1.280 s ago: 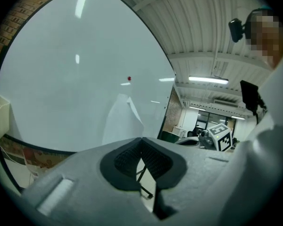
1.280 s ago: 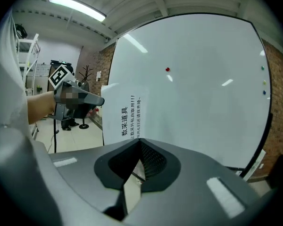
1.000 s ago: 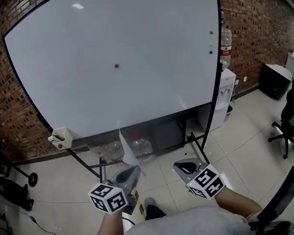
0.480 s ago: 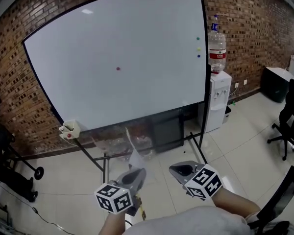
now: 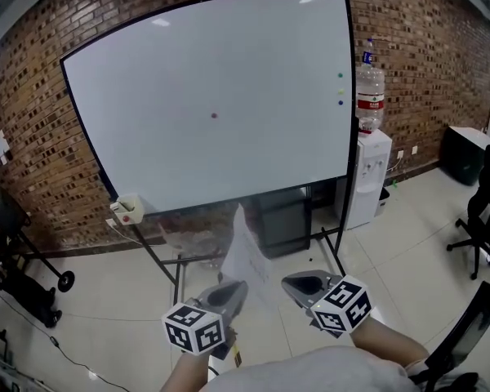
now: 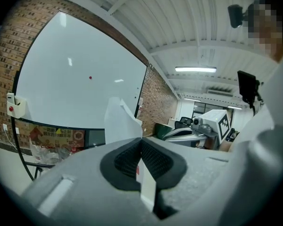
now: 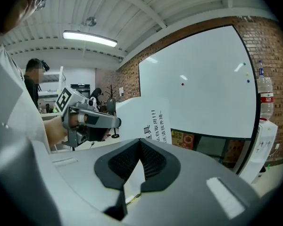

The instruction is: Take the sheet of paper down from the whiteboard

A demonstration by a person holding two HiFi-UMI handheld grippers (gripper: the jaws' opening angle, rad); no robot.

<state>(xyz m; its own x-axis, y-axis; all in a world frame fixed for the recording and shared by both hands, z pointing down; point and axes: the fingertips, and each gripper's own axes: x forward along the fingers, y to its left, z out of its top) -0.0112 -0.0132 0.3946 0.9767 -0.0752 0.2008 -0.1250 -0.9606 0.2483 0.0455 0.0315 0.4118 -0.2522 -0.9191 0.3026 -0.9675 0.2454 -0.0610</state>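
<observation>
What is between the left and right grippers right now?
The sheet of paper. The head view shows it standing between the left gripper and the right gripper; each gripper view shows jaws shut on it.

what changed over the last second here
The person has backed away from the whiteboard, which now looks smaller, with more brick wall showing round it. The sheet of paper has turned to show more of its face. The left gripper stays shut on it; the right gripper stays shut too.
</observation>
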